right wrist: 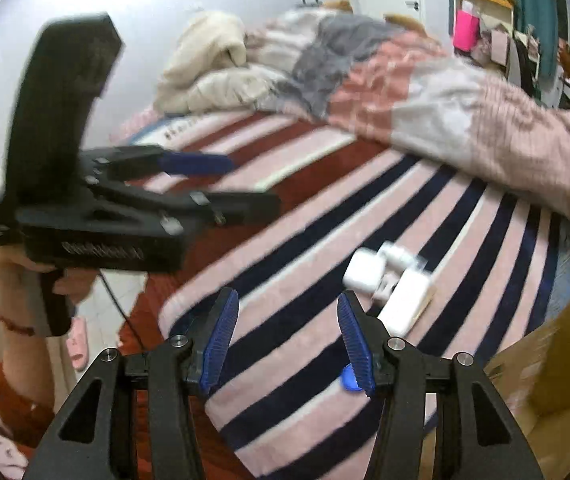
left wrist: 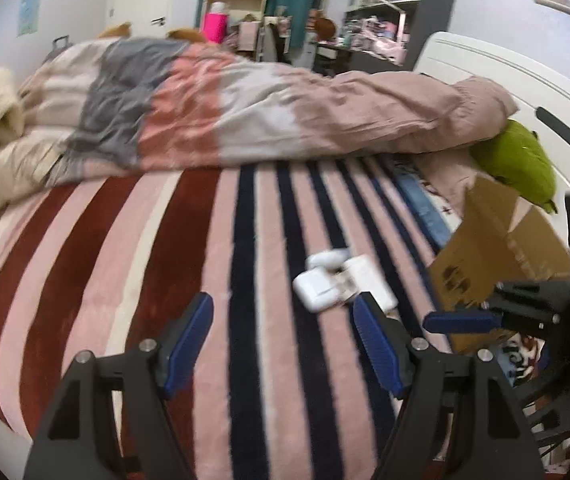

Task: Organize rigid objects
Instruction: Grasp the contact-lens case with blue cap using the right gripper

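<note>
A cluster of white rigid objects (left wrist: 337, 280) lies on the striped blanket (left wrist: 189, 280): a rounded case, a flat white box and a small bottle-like piece. It shows in the right wrist view (right wrist: 389, 280) too. My left gripper (left wrist: 281, 316) is open and empty, just short of the cluster. My right gripper (right wrist: 287, 320) is open and empty, with the cluster ahead to its right. A small blue disc (right wrist: 349, 378) lies on the blanket by the right finger. The right gripper's blue finger also shows in the left wrist view (left wrist: 461, 322), in front of the cardboard box.
An open cardboard box (left wrist: 497, 248) stands at the bed's right edge, also in the right wrist view (right wrist: 557, 360). A rumpled duvet (left wrist: 245, 112) covers the far half. A green cushion (left wrist: 521, 160) lies by the white bed frame (left wrist: 505, 76). Floor and a pink slipper (right wrist: 77, 344) lie left.
</note>
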### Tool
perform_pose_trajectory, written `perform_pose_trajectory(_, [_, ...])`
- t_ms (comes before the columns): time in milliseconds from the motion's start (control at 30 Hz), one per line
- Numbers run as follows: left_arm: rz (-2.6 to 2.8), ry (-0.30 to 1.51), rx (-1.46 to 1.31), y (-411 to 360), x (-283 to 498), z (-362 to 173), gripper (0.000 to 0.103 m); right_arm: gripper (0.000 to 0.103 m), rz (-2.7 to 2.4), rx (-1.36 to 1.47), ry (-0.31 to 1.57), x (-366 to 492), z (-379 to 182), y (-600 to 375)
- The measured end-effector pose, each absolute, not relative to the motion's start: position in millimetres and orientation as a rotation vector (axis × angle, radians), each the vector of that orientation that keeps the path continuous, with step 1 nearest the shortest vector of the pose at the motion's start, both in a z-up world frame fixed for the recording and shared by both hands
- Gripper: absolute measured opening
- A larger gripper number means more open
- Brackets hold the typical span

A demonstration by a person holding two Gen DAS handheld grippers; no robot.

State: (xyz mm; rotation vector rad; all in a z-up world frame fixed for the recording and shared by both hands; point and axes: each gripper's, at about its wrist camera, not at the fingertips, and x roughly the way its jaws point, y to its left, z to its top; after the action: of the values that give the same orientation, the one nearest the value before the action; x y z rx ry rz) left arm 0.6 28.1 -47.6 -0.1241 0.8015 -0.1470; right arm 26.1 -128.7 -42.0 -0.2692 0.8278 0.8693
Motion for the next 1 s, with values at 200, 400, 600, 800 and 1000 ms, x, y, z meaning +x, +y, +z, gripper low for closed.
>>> perform_pose_trajectory(200, [-0.11, 0.835, -0.149, 39, -4, -95, 0.07, 0.049, 0.653, -0.21, 0.92, 28, -111, -132])
perform_pose_trajectory(400, [-0.143, 0.849, -0.145, 30, -4, -114, 0.07, 0.057, 0.376, -0.178, 0.839, 35, -140, -146])
perform_pose_trajectory(600, [-0.146, 0.859, -0.13, 23, -2, -119, 0.07, 0.059, 0.308, -0.13, 0.854, 48, -152, -146])
perform_pose_trajectory(800, [-0.174, 0.856, -0.136, 18, -1, -114, 0.07, 0.028, 0.3, -0.188, 0.828, 45, -154, -142])
perform_pose_trajectory(1000, [-0.315, 0.818, -0.179, -2, -2, -91, 0.07, 0.028, 0.463, -0.231, 0.727, 23, -123, -135])
